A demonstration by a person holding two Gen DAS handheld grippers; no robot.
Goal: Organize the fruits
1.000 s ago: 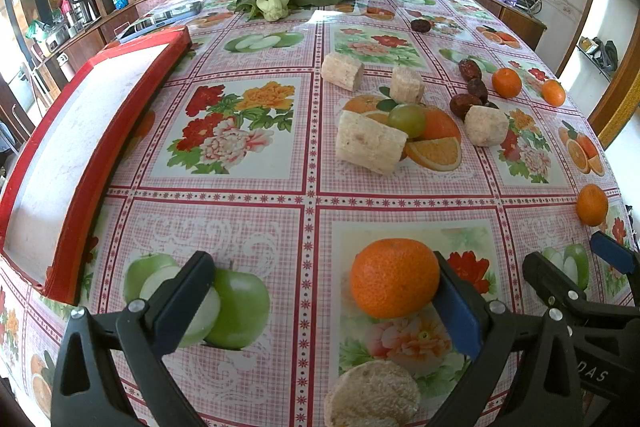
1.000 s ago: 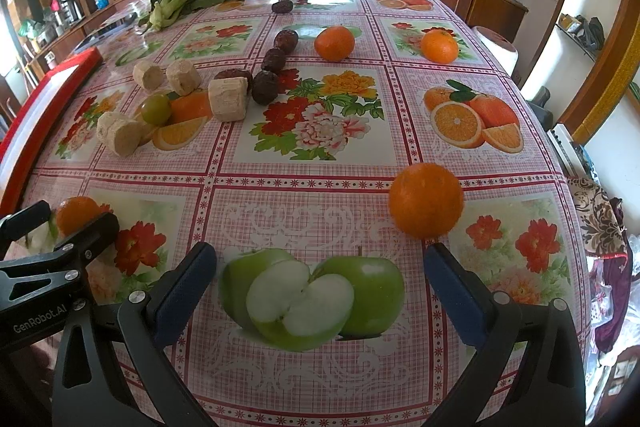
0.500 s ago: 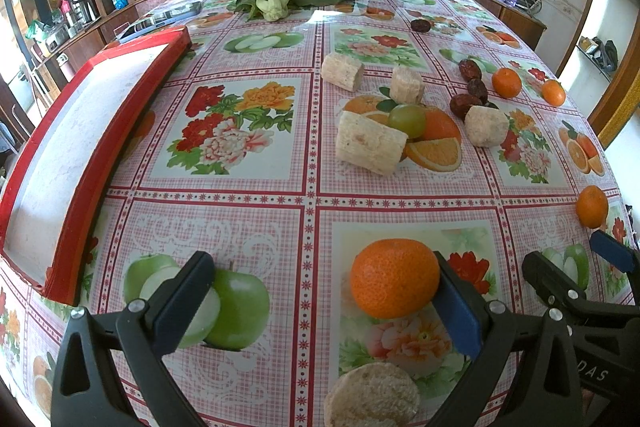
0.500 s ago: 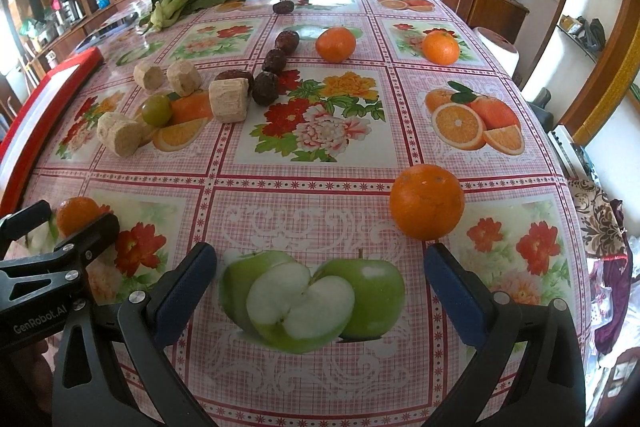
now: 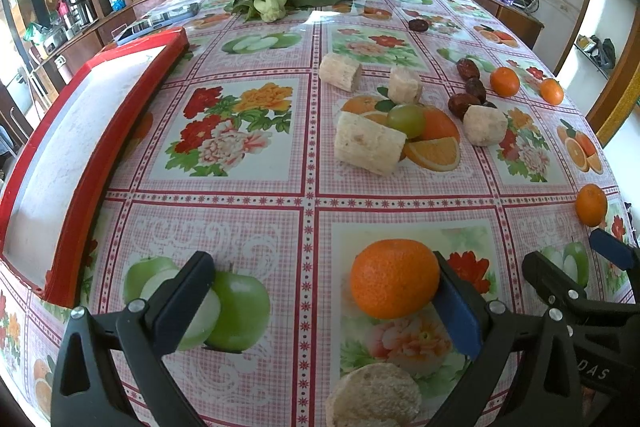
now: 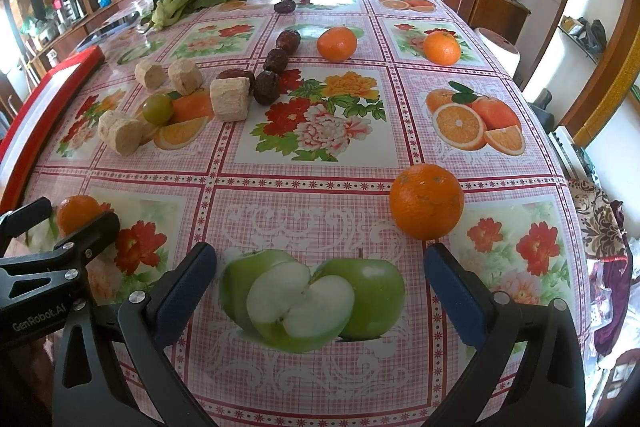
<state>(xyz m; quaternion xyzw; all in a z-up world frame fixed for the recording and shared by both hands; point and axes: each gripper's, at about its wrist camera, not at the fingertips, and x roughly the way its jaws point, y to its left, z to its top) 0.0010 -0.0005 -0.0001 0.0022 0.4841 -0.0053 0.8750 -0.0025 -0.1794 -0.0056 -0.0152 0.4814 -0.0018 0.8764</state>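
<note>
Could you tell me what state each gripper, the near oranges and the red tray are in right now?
left gripper: open, holding nothing.
right gripper: open, holding nothing.
near orange: on the tablecloth, against the left gripper's right finger.
second orange: on the tablecloth, ahead of the right gripper, ungripped.
red tray: nothing visible in it.

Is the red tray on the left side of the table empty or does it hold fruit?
Empty as far as visible: the red-rimmed tray shows only its bare white floor; its near end is cut off.

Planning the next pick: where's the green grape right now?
Left wrist view, centre-right: the green grape sits mid-table between three beige chunks, on the printed orange picture.
</note>
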